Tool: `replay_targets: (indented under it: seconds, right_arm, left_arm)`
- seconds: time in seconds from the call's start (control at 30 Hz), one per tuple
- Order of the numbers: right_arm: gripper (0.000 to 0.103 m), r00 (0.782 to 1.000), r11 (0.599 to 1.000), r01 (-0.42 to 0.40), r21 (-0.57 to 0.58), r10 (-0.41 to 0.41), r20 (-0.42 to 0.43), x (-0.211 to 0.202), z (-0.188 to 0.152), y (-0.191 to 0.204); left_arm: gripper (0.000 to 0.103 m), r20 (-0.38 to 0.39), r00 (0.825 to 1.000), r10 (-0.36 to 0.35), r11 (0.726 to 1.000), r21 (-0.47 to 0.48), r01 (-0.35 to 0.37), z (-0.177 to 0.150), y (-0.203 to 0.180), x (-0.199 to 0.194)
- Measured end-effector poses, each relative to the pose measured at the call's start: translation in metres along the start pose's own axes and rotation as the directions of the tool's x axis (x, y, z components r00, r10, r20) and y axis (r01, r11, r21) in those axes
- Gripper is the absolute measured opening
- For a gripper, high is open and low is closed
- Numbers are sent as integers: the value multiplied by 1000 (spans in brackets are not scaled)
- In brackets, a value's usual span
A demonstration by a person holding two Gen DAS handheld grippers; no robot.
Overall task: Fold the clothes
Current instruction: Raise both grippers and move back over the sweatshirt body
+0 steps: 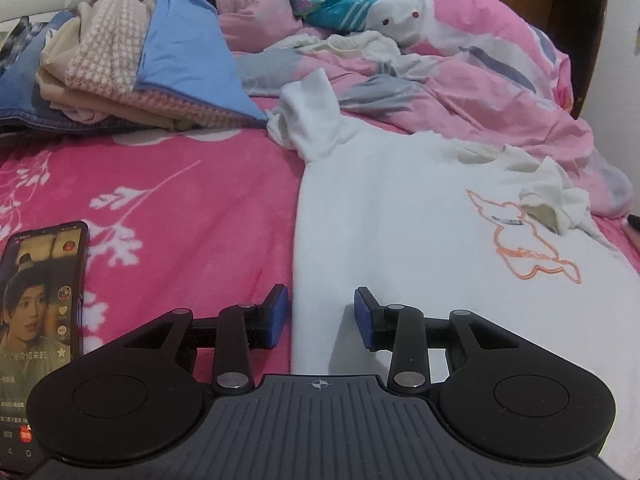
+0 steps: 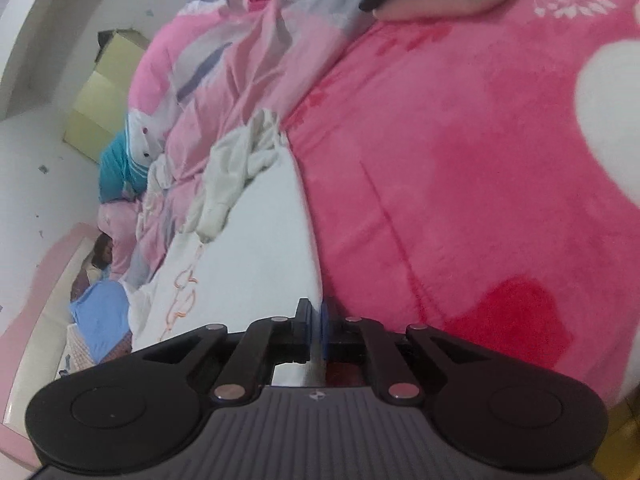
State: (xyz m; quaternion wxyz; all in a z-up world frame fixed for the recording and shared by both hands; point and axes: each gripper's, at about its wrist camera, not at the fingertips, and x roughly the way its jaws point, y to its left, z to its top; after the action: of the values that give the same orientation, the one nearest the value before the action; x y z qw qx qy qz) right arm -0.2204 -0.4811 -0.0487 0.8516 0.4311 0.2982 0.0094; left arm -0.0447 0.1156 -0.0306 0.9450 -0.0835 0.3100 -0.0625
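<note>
Left wrist view: the left tongs (image 1: 321,317) are partly spread and hold nothing. Their blue pads sit just above the near left edge of a white sweatshirt (image 1: 400,220) spread flat on a pink blanket (image 1: 180,200). A phone (image 1: 38,320) lies to the left, and a pile of clothes (image 1: 132,68) lies farther back.

Right wrist view: the right tongs (image 2: 317,326) are pressed together, pinching the edge of the white sweatshirt (image 2: 260,248). The garment stretches away to the left of the tongs, and the pink blanket (image 2: 460,180) fills the right.
</note>
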Motion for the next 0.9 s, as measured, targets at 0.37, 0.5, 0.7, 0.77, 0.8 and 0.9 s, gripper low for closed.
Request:
replay_targets:
  seconds: [0.37,0.5,0.7,0.77,0.8,0.9]
  right_arm:
    - [8,1000,999,29,-42,-28,12,-20,-26,0]
    - [8,1000,999,-8,38,8,13,-24,-29,-16]
    - [13,996,998,66,7,-66,62,-49,-25,3]
    - [13,994,996,73,-58,-68,88,-49,-17,21]
    - [13,994,993,67,-94,-58,90,-43,-12,32]
    - [13,998,983,49,-180,-40,55,-4,3,61]
  left_arm:
    - [37,-28,998,-59,997,49,60,-11,-1,-23]
    - [37,-38,997,-67,994,80,70,-17,0,-32]
    - [37,-17,993,-115,984,133,117,-21,-5,-47]
    - [37,-16,988,-155,975,161,156,-23,-13,-48]
    - [37,-17,985,-174,969,174,174,-24,-18,-47]
    - [37,-25,974,-224,950,218,224,-29,-35,-45]
